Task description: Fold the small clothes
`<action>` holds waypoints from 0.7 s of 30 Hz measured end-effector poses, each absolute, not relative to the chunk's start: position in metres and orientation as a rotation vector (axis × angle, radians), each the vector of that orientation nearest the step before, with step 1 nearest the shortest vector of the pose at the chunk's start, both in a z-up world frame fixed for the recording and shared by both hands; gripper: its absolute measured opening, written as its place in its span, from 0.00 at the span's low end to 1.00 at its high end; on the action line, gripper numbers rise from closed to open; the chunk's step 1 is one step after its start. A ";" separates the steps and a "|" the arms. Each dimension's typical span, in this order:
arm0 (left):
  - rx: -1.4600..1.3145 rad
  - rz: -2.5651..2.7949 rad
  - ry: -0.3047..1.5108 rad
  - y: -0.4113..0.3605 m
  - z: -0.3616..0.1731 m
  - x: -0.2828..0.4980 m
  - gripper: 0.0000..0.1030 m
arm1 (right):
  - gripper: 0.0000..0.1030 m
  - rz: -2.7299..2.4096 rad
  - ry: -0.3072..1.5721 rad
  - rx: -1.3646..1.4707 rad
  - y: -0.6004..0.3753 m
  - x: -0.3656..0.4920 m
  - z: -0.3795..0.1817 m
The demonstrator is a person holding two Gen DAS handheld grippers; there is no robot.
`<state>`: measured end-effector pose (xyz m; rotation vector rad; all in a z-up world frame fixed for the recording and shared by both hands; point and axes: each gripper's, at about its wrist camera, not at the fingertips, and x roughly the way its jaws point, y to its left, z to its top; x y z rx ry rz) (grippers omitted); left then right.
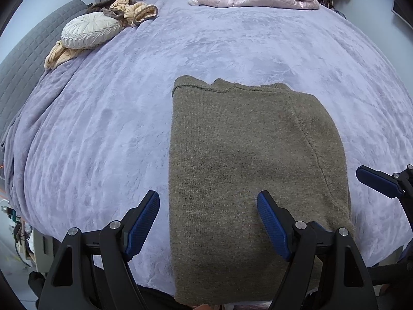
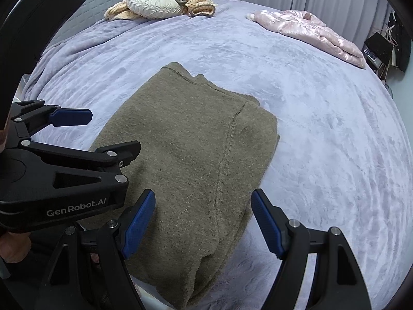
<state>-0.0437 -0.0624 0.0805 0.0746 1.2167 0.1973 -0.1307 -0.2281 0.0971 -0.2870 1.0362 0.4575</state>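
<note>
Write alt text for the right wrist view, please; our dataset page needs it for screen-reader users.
An olive-brown knit garment, folded lengthwise, lies on a lavender plush bedspread between the open right gripper and, at left, the open left gripper; neither holds anything. Far behind lie a pink satin quilt and a round cream cushion.

Both tongs point steeply downward with their blue-padded jaws spread wide and nothing between them. The left tongs [image 1: 207, 223] sit just beside the right tongs [image 2: 204, 222], the two held side by side. Part of a hand [image 2: 11, 242] shows behind the left tongs.
</note>
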 end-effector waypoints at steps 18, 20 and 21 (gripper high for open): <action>0.091 0.187 1.215 -0.077 0.084 -0.043 0.76 | 0.77 0.467 1.030 -0.261 -0.235 -0.129 0.096; 0.091 0.186 1.216 -0.078 0.084 -0.043 0.76 | 0.77 0.467 1.030 -0.254 -0.236 -0.129 0.096; 0.092 0.185 1.216 -0.078 0.084 -0.043 0.76 | 0.77 0.467 1.030 -0.252 -0.237 -0.129 0.095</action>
